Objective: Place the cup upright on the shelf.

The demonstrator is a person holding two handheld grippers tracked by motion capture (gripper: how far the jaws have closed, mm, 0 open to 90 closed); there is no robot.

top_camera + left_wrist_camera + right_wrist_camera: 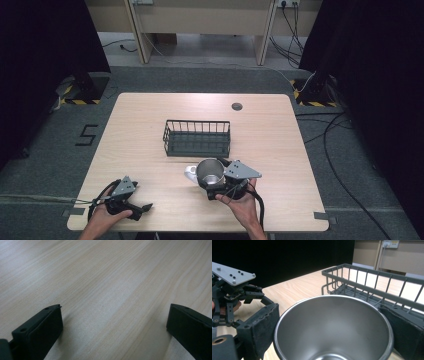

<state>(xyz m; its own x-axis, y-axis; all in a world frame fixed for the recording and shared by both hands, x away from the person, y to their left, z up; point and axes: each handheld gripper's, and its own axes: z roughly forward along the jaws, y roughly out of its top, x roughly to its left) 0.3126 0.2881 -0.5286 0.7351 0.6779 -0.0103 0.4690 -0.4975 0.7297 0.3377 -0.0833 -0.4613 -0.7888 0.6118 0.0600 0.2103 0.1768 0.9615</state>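
Note:
A steel cup (pixel 209 169) stands upright in front of the dark wire basket (pixel 197 137), near the table's front edge. My right gripper (pixel 216 179) is shut on the cup, one pad on each side of its rim. In the right gripper view the cup (pixel 332 315) sits between the jaws of the right gripper (pixel 333 326), its inside bare, and the basket (pixel 372 287) stands just beyond it. My left gripper (pixel 141 197) rests at the front left of the table and is open. In the left gripper view, the left gripper (pixel 113 322) has bare wood between its wide-apart jaws.
A small white shape (pixel 190 172) lies against the cup's left side; I cannot tell what it is. A round grommet (pixel 237 106) sits at the table's far right. The other gripper (pixel 232 290) shows at the left of the right gripper view. Cables run over the floor around the table.

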